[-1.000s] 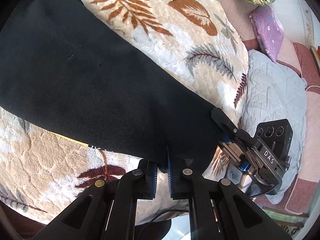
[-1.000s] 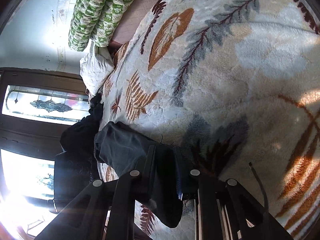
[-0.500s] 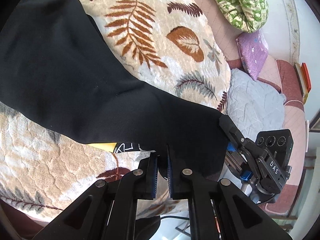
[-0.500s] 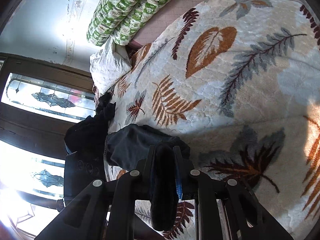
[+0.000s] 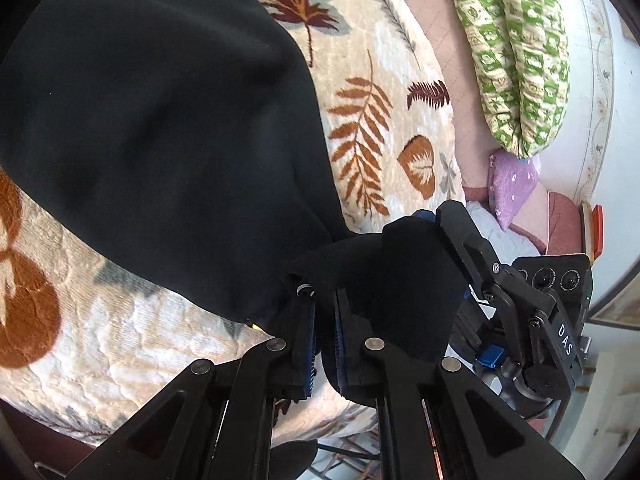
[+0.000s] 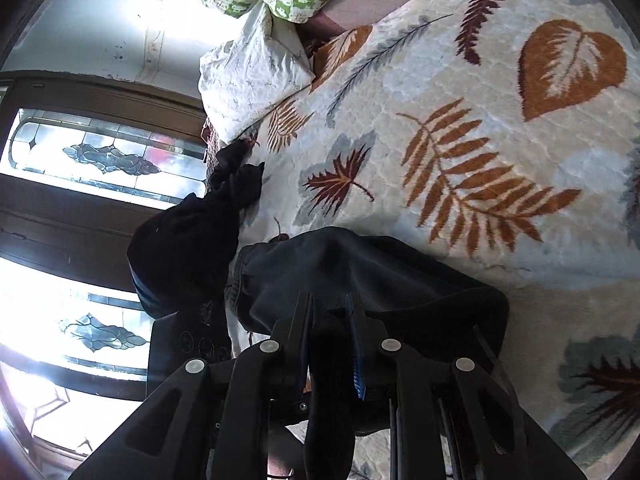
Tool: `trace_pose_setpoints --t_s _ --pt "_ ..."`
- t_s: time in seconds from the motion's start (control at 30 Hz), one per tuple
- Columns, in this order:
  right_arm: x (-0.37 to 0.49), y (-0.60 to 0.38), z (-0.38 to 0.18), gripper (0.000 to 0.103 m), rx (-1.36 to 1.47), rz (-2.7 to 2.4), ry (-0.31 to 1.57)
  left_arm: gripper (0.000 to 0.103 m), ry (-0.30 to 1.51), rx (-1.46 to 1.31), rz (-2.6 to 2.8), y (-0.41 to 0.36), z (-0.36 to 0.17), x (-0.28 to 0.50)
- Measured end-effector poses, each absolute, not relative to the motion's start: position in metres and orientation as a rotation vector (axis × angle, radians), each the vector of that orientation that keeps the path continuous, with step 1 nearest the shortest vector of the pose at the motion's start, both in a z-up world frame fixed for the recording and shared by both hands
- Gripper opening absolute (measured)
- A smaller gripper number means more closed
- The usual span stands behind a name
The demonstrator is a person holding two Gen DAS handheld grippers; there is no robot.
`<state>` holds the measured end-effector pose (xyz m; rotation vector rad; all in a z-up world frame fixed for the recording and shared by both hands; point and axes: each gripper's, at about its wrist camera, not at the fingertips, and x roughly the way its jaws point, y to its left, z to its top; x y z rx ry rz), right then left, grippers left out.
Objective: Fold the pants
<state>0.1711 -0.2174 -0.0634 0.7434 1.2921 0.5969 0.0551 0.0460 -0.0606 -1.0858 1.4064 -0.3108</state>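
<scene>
In the left wrist view, the left hand-held gripper (image 5: 323, 322) is clamped on an edge of the black pants (image 5: 160, 140), with dark cloth bunched between its blue-padded fingers (image 5: 307, 344). The bulk of the garment spreads up and to the left over the leaf-patterned blanket (image 5: 384, 120) on the bed. Just to the right, the right hand-held gripper (image 5: 448, 240) grips a neighbouring fold of the same cloth, so the two pinch points sit close together. Behind them lie a green patterned pillow (image 5: 516, 56) and a purple cushion (image 5: 512, 184). In the right wrist view, the right hand-held gripper (image 6: 330, 332) is clenched on a thick fold of the pants (image 6: 360, 276), which hangs down between its fingers (image 6: 356, 352). The rest of the garment lies crumpled on the blanket (image 6: 480, 100) and trails left towards the bed's edge, where glare from the stained-glass window (image 6: 104, 160) makes the dark shapes, possibly the other gripper among them, hard to separate. A white pillow (image 6: 252, 76) sits at the top.
</scene>
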Motion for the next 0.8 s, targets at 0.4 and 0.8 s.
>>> trace_pose_setpoints --t_s 0.4,0.8 --pt "0.125 -0.261 -0.086 0.020 0.796 0.479 1.300 0.007 1.407 -1.085 -0.335 0.047 -0.061 0.058" --pt "0.087 -0.288 -0.156 0.077 1.138 0.541 1.172 0.007 1.407 -1.062 -0.317 0.036 -0.051 0.060"
